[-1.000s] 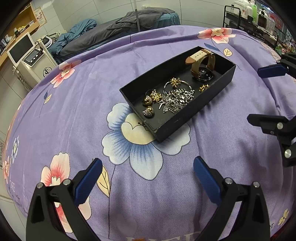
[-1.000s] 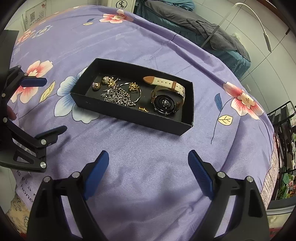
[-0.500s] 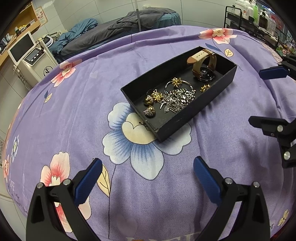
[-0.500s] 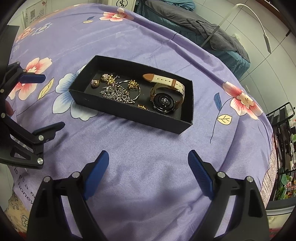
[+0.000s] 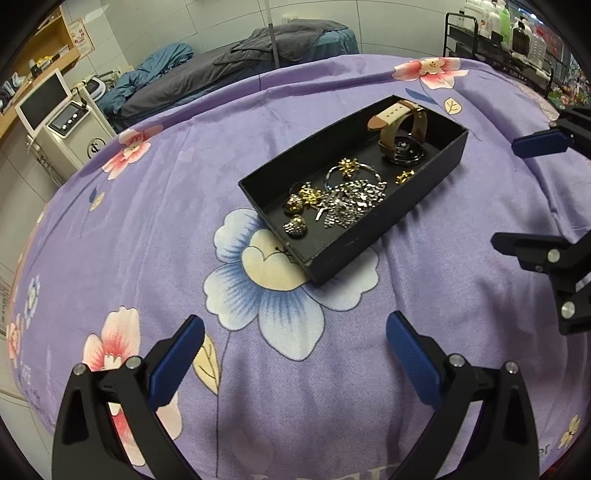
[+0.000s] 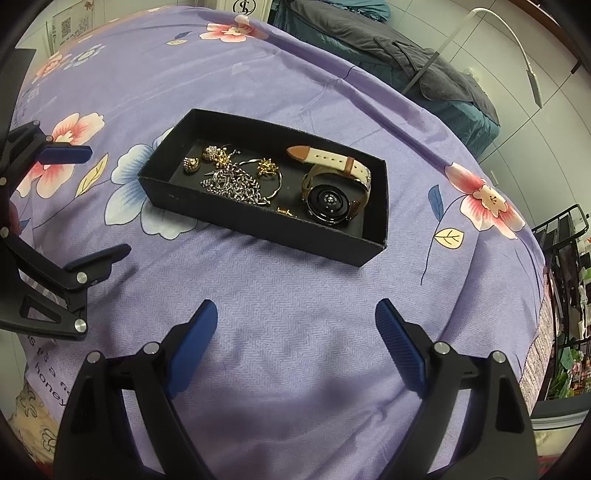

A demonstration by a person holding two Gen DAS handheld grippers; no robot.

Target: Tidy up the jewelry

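Note:
A black open tray (image 5: pixel 347 251) lies on a purple floral cloth. It holds a watch (image 5: pixel 404 146) with a beige and tan strap, a tangled silver chain (image 5: pixel 351 203) and small gold pieces (image 5: pixel 295 225). My left gripper (image 5: pixel 295 343) hovers open and empty over the cloth, short of the tray's near corner. In the right wrist view the tray (image 6: pixel 258 225) shows the watch (image 6: pixel 330 201), the chain (image 6: pixel 236 186) and the gold pieces (image 6: pixel 192 164). My right gripper (image 6: pixel 295 332) is also open and empty, short of the tray's long side. Each gripper shows in the other's view: the right gripper (image 5: pixel 528 194) and the left gripper (image 6: pixel 88 206).
The cloth (image 5: pixel 147 229) covers a rounded table or bed that drops away at its edges. Behind it stand a treatment bed with grey and teal covers (image 5: pixel 258 48), a white machine with a screen (image 5: pixel 59 114) and a black rack of bottles (image 5: pixel 509 33).

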